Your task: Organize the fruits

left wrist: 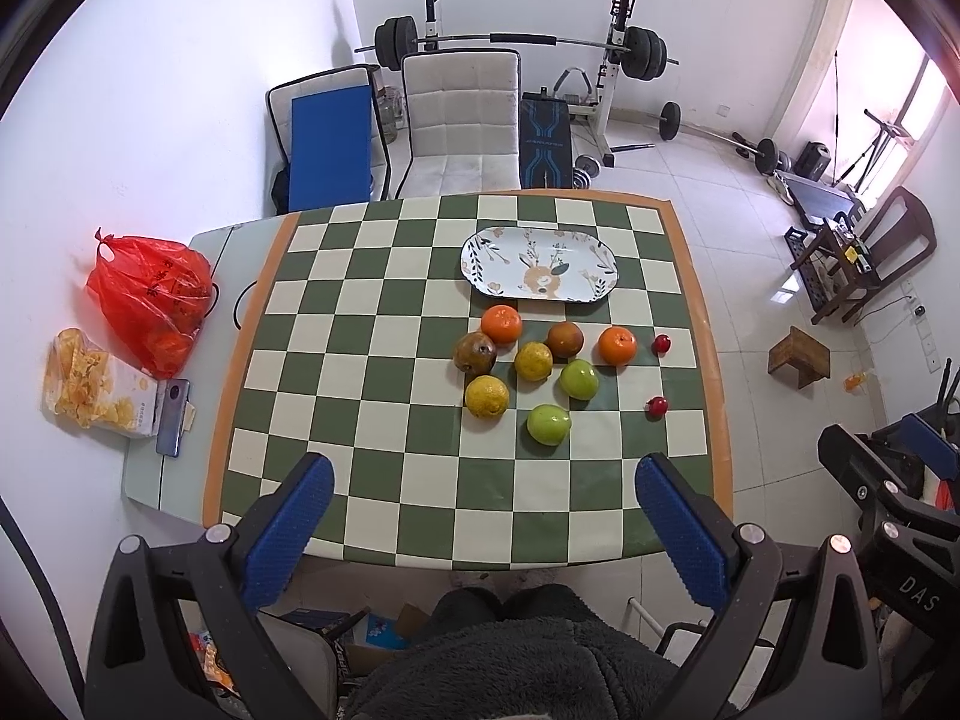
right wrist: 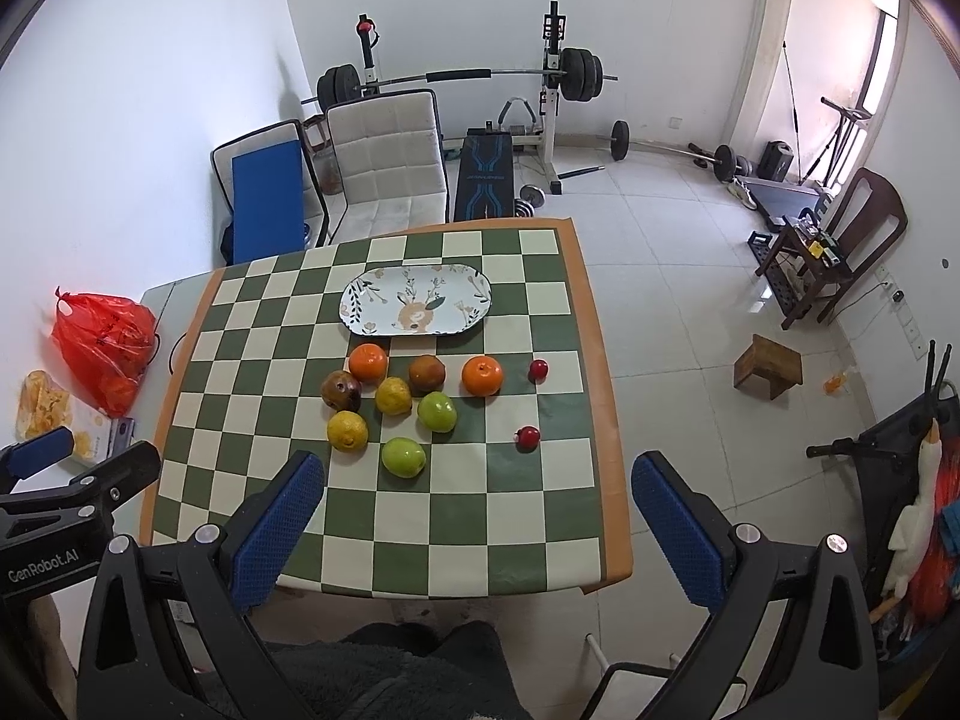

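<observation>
Hovering at table's near edge, both grippers' fingers spread, empty. Nearest green apple (right wrist: 404, 456) lies ahead, just beyond right gripper (right wrist: 477, 480)'s left finger; left gripper (left wrist: 483, 480) similarly near. Plate (right wrist: 360, 294) behind fruit.

White walls, pale tiled floor (left wrist: 690, 192), barbell rack (left wrist: 612, 48), padded chairs (left wrist: 462, 114), bright right-hand window (left wrist: 918, 96).

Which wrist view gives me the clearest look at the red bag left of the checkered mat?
The left wrist view: the red bag appears large and whole there, with its knotted handles and orange contents visible. In the right wrist view the red bag is also unblocked but smaller, pushed toward the distorted left edge.
</observation>
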`<action>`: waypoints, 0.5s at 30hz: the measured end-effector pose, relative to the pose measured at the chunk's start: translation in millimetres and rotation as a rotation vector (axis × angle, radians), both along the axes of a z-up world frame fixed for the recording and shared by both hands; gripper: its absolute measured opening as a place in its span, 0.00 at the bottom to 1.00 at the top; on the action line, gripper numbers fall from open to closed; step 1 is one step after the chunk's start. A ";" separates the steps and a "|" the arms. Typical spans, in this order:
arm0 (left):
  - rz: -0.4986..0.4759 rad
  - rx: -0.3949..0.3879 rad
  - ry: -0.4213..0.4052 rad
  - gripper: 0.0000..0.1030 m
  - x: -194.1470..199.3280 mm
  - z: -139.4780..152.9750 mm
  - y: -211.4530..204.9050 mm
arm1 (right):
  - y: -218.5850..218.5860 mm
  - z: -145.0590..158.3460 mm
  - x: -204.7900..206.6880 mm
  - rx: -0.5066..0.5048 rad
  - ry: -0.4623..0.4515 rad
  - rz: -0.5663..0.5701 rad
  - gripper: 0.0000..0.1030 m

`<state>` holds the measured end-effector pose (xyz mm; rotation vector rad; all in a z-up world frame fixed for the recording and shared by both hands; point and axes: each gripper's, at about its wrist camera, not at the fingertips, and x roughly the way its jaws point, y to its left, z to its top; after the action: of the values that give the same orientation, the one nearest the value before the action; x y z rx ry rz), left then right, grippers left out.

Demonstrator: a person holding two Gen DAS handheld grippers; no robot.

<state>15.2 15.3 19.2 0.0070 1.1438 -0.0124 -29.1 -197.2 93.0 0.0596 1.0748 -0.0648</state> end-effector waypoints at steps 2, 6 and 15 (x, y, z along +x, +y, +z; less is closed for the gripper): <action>0.002 -0.004 0.005 1.00 0.5 0.1 0.6 | 1.3 -1.8 2.5 0.008 0.003 0.001 1.00; 0.015 0.003 0.000 1.00 5.4 -0.4 0.2 | 0.8 -5.5 12.0 0.023 0.010 0.000 1.00; 0.140 0.125 -0.044 1.00 49.6 -53.7 11.9 | -18.6 -60.2 58.6 0.160 0.032 -0.018 1.00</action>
<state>64.8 27.2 -34.6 0.0380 1.0971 0.1822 29.5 -215.8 32.8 0.2130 1.1105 0.0045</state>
